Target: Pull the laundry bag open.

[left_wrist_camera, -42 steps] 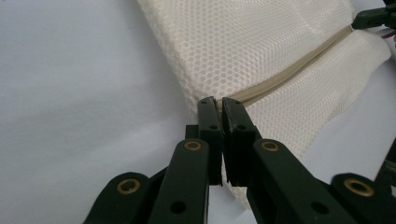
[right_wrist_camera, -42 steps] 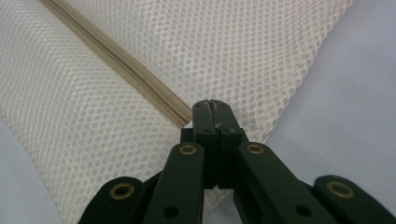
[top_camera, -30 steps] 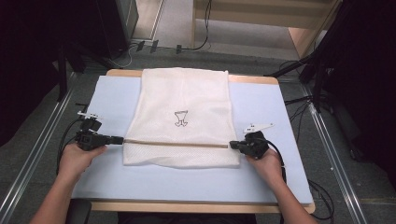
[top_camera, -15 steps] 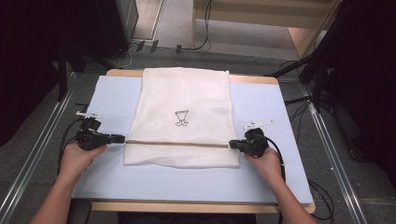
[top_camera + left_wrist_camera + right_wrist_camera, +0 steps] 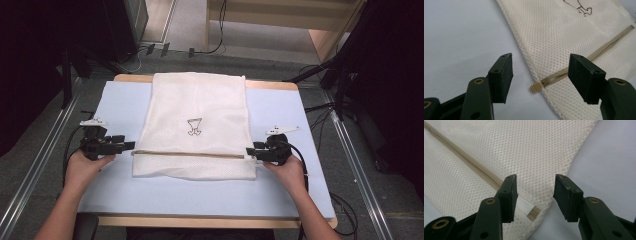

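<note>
The bag (image 5: 195,127) lies flat on the table (image 5: 120,100), its far edge reaching the table's back rim and its near end folded over along a tan cord (image 5: 190,153) that runs across from side to side. In the high view the mesh weave is too fine to make out, and the small black mark printed at the bag's middle is hard to read. The left gripper view cuts that mark off at the top edge; the right gripper view hides part of the cord's end behind one jaw.

Close up, the bag is cream netting with a regular pattern of tiny holes and a stitched hem. The cord is a flat bundle of tan strands, ending at the left in a small ribbed tan stopper (image 5: 535,87).

The left gripper (image 5: 540,75) has just been opening; its jaws stand wide, released, with the stopper between them, untouched. The right gripper (image 5: 535,192) has also just been opening, jaws apart over the bag's corner, gripping nothing. Both pads are matt black blocks.
</note>
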`<state>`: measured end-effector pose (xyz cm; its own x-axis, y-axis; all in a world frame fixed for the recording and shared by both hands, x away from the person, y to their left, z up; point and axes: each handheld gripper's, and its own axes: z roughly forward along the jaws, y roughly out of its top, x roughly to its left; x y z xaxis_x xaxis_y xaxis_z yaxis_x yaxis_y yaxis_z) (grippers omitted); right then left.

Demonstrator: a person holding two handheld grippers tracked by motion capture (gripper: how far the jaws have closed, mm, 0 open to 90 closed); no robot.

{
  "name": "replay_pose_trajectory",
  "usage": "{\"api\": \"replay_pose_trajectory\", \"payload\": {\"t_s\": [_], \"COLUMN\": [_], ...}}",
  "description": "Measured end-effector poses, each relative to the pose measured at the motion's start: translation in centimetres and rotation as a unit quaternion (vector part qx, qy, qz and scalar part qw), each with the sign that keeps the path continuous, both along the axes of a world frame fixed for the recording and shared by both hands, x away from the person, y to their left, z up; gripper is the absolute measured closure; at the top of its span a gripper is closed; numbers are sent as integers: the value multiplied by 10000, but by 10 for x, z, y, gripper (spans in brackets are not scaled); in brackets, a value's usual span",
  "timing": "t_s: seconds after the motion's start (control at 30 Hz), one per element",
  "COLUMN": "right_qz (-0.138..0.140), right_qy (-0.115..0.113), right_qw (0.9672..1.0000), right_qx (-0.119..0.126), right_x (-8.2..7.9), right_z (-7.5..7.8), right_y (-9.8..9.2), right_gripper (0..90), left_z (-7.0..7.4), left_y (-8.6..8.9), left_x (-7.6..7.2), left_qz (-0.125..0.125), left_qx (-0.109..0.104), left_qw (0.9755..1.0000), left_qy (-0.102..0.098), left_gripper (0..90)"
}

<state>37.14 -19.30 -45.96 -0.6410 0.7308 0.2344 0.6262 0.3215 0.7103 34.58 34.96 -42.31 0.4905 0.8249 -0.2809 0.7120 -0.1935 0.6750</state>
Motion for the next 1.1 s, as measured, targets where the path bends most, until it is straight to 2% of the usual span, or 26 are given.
{"api": "replay_pose_trajectory", "payload": {"t_s": [0.23, 0.5, 0.63, 0.87, 1.1], "right_qz": [-192, -398, -512, -743, -765], "right_qy": [-160, -147, -159, -202, -188], "right_qw": [9997, 9991, 9985, 9970, 9969], "right_qx": [80, 89, 81, 36, 2], "right_x": [2, 4, 5, 5, 5], "right_z": [2, -2, -4, -7, -9], "right_y": [-12, -28, -36, -46, -48], "right_gripper": [474, 440, 418, 395, 389], "left_z": [-1, -2, -4, -7, -10], "left_y": [4, 12, 14, 21, 25], "left_x": [1, 3, 4, 7, 10], "left_qz": [69, 234, 280, 358, 408], "left_qx": [121, 176, 317, 338, 396], "left_qw": [9999, 9995, 9991, 9988, 9984], "left_qy": [-63, -70, -84, -25, 76], "left_gripper": [366, 356, 353, 325, 317]}}
